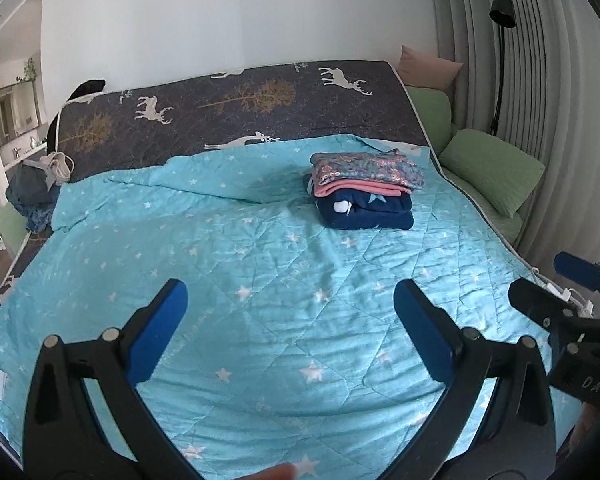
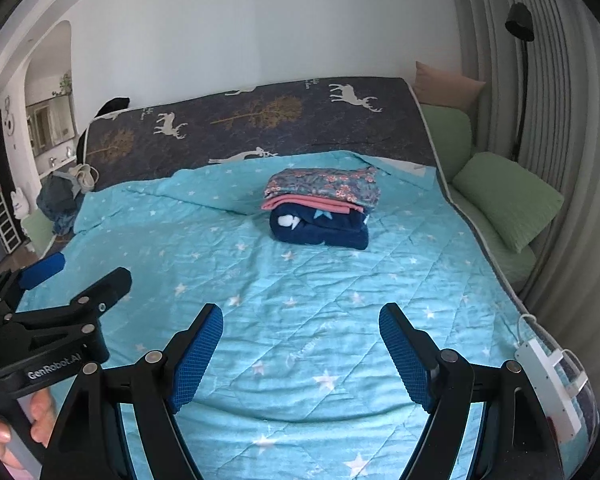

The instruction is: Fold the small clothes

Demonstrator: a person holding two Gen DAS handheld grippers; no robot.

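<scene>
A stack of folded clothes (image 1: 364,188) (image 2: 324,208) sits on the turquoise star quilt (image 1: 260,272) (image 2: 300,300) toward the far right of the bed: a floral piece on top, a pink one under it, a navy one at the bottom. My left gripper (image 1: 290,292) is open over bare quilt, well short of the stack, nothing between its blue pads. My right gripper (image 2: 300,316) is open too, also over bare quilt near the front edge. Each gripper shows at the side of the other's view: the right gripper (image 1: 552,280), the left gripper (image 2: 88,268), which a hand holds.
A heap of unfolded clothes (image 1: 36,192) (image 2: 60,200) lies at the bed's far left corner. Green pillows (image 1: 492,168) (image 2: 508,196) line the right side beside the curtain. A white power strip (image 2: 552,384) rests at the near right edge. The dark deer-print sheet (image 1: 240,108) covers the far end.
</scene>
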